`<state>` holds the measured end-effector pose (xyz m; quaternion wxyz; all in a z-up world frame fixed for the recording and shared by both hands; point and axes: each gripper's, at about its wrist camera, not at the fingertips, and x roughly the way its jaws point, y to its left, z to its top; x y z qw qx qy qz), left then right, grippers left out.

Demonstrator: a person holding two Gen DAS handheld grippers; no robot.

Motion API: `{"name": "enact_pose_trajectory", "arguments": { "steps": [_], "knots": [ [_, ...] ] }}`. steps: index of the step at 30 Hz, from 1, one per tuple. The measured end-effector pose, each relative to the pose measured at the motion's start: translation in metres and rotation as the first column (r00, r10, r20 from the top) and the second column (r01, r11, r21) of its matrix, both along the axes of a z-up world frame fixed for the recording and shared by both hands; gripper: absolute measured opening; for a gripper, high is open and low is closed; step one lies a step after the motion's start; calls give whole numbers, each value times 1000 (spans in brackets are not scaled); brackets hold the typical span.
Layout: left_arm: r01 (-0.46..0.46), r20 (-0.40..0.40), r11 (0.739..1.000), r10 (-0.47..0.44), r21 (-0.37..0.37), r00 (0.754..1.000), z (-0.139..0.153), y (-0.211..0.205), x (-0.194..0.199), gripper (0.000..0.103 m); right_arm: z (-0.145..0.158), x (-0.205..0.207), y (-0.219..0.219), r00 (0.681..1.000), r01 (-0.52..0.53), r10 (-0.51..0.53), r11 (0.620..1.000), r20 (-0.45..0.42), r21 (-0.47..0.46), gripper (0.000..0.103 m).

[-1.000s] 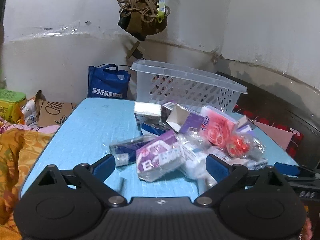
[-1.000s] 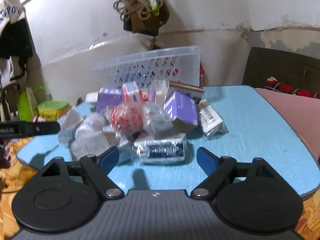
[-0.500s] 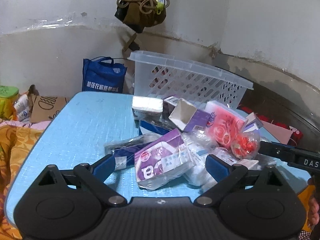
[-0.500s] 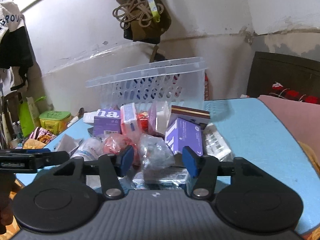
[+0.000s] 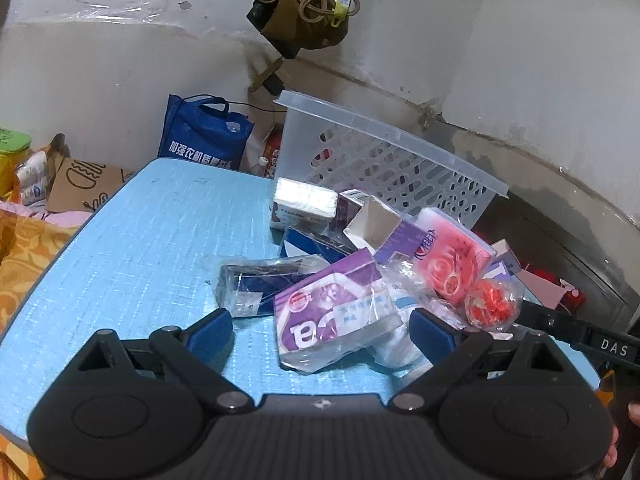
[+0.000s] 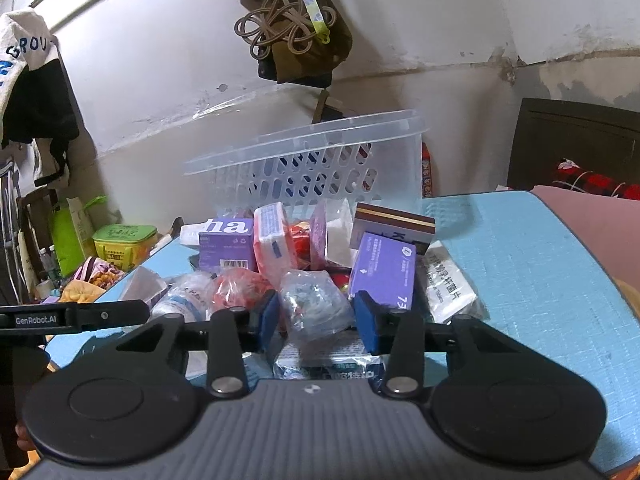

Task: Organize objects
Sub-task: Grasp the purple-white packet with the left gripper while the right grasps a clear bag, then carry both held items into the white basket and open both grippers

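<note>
A pile of small boxes and wrapped packets lies on a blue table [image 5: 132, 248]. A clear slotted basket [image 5: 384, 164] stands behind the pile; it also shows in the right wrist view [image 6: 312, 168]. My left gripper [image 5: 320, 334] is open, its fingers on either side of a purple wrapped box [image 5: 332, 316]. My right gripper [image 6: 316, 320] has closed onto a clear plastic-wrapped packet [image 6: 312, 308], with both pads against its sides. A purple box [image 6: 384, 276] and a red bagged item [image 6: 236, 288] flank it.
A blue bag [image 5: 204, 136] and a cardboard box [image 5: 84, 184] stand beyond the table's far left edge. A green tin [image 6: 124, 240] is at the left in the right wrist view. A dark headboard [image 6: 576, 140] is at the right. A bag with cord [image 6: 292, 36] hangs on the wall.
My right gripper moved forward into the pile and its jaws closed from wide open onto the clear packet. My left gripper moved slightly closer to the purple box and stayed open.
</note>
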<state>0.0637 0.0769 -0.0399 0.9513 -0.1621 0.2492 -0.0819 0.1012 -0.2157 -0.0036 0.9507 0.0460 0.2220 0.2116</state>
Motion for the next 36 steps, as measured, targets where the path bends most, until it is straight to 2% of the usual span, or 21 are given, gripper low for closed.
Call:
{"name": "enact_pose_trajectory", "arguments": {
  "steps": [3,13,15,17,23,33,36],
  "knots": [
    [-17,17,1000,16,18,1000,3,1,-4,91,0,-2,-1,1000,-3,3,1000,1,6,45],
    [4,-20,999,-4,-35,1000,-5,-1,9,91,0,0,-3,1000,0,0,1000,0,13,45],
    [4,-12,999,-5,-41,1000,-5,-2,8,86,-1,0,-4,1000,1,-1,1000,0,18,45],
    [17,-6,997,-18,-73,1000,-5,1,7,69,-1,0,-5,1000,1,-1,1000,1,20,45],
    [9,3,995,-9,-101,1000,-5,5,4,68,0,-1,-6,1000,-3,3,1000,7,27,45],
    [-16,72,997,22,-78,997,13,8,-9,68,11,-11,-15,999,9,-10,999,39,37,44],
    [-17,101,998,24,-68,995,27,9,-9,68,21,-12,-21,998,10,-13,999,55,50,44]
  ]
}}
